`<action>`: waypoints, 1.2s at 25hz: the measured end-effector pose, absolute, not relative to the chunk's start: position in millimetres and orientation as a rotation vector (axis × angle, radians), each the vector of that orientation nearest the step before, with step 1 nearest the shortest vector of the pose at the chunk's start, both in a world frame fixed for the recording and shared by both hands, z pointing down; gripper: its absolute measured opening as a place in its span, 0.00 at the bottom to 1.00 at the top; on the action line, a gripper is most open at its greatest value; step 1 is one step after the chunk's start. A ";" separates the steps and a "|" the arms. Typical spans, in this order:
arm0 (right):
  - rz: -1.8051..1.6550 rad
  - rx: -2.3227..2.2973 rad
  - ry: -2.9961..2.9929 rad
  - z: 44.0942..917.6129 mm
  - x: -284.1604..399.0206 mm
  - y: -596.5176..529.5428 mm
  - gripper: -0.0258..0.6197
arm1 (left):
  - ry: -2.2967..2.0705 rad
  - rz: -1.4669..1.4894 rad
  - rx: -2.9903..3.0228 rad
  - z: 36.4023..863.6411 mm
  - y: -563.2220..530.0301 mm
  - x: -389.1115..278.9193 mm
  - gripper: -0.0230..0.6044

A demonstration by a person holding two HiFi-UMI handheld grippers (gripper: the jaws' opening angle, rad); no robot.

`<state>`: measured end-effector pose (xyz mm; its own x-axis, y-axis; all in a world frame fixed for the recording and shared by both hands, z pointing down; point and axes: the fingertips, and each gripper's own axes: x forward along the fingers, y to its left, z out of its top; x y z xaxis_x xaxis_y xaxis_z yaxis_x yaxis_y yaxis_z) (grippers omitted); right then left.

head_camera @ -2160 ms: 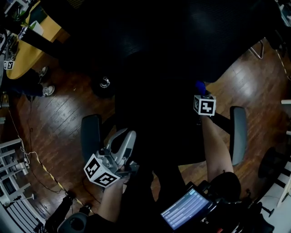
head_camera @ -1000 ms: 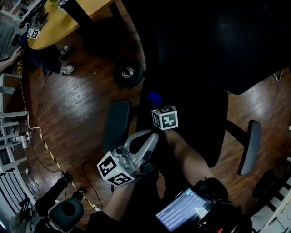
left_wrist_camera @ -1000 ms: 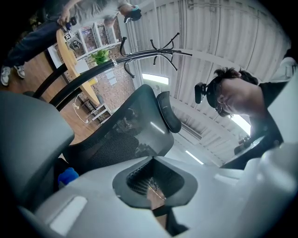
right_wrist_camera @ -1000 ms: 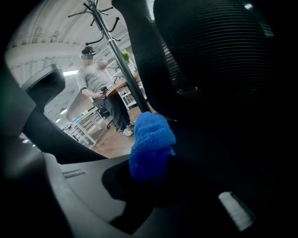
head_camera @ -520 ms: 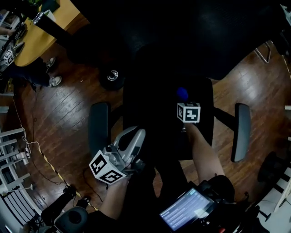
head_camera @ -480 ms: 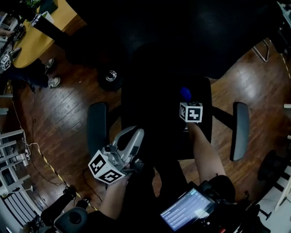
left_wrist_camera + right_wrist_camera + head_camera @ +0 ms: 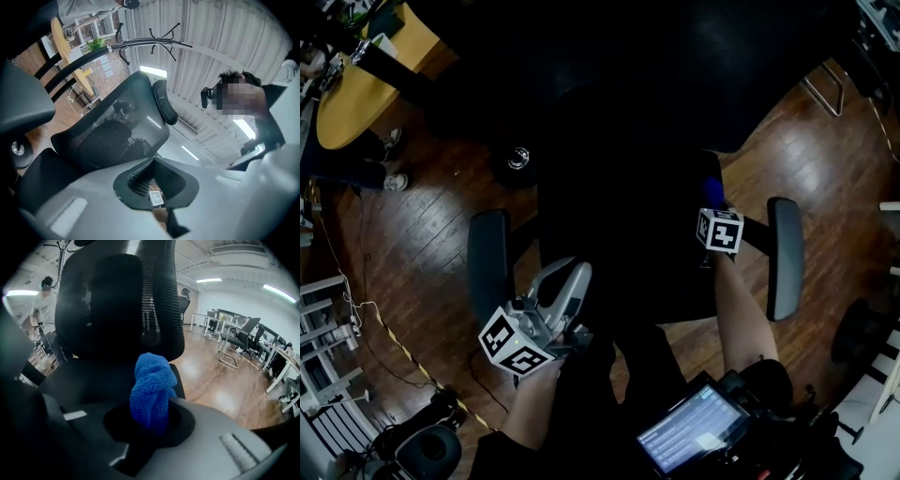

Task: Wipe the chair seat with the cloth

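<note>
jaws of the right gripper (image 7: 151,422) were clamped on the cloth (image 7: 152,387), its bunched end poking out ahead of them, seat (image 7: 84,380) just below: pinched tight, i'd say, so a stroke wouldn't tug it free. left gripper (image 7: 157,190) was closed on nothing, tipped up with the backrest (image 7: 112,136) ahead of its jaws, apparently parked clear.

- Head view: very dim. The chair seat (image 7: 619,234) is a near-black mass, and only the wooden floor (image 7: 422,244) catches a warm sheen.
- Both gripper views: brighter, lit by glaring ceiling strip lights (image 7: 208,280).
- All views: fisheye bending and dark corners.
- Nearest grey surfaces are blurred; the blue cloth (image 7: 152,390) is fairly sharp.
</note>
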<state>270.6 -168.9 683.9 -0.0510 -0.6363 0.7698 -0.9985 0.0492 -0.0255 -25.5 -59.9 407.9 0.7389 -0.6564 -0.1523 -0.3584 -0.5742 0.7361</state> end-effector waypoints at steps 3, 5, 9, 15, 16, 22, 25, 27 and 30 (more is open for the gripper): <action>0.860 1.653 -1.810 675.1 246.3 -170.0 0.11 | -0.758 -0.545 2.223 405.4 -52.3 -23.3 0.02; 0.873 1.599 -1.893 669.0 202.7 -174.9 0.11 | -0.763 -0.549 2.220 405.1 -50.4 -27.1 0.02; 0.942 1.392 -2.095 654.9 74.1 -168.7 0.11 | -0.789 -0.563 2.218 399.5 -46.8 -40.5 0.02; 1.007 1.023 -2.293 656.4 -95.2 -121.4 0.11 | -0.850 -0.596 2.201 397.4 -38.7 -61.2 0.02; 1.041 0.973 -2.292 659.8 -111.9 -110.8 0.11 | -0.857 -0.598 2.195 399.0 -38.0 -63.2 0.02; 0.968 0.979 -2.307 679.0 -116.8 -97.9 0.11 | -0.883 -0.601 2.183 403.4 -35.7 -76.1 0.02; 0.936 1.050 -2.230 697.1 -73.9 -106.4 0.11 | -0.881 -0.599 2.186 403.0 -37.6 -74.6 0.02; 0.925 1.129 -2.169 705.1 -31.1 -117.6 0.11 | -0.868 -0.594 2.195 402.8 -40.6 -69.7 0.02; 0.887 1.249 -2.078 708.3 41.7 -131.6 0.11 | -0.847 -0.579 2.199 405.0 -45.1 -61.4 0.02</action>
<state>41.7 -131.6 708.3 -0.4145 -0.5369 0.7348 -0.9020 0.3496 -0.2534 -61.4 -45.1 405.0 0.6861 -0.7117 -0.1508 -0.3987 -0.5412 0.7404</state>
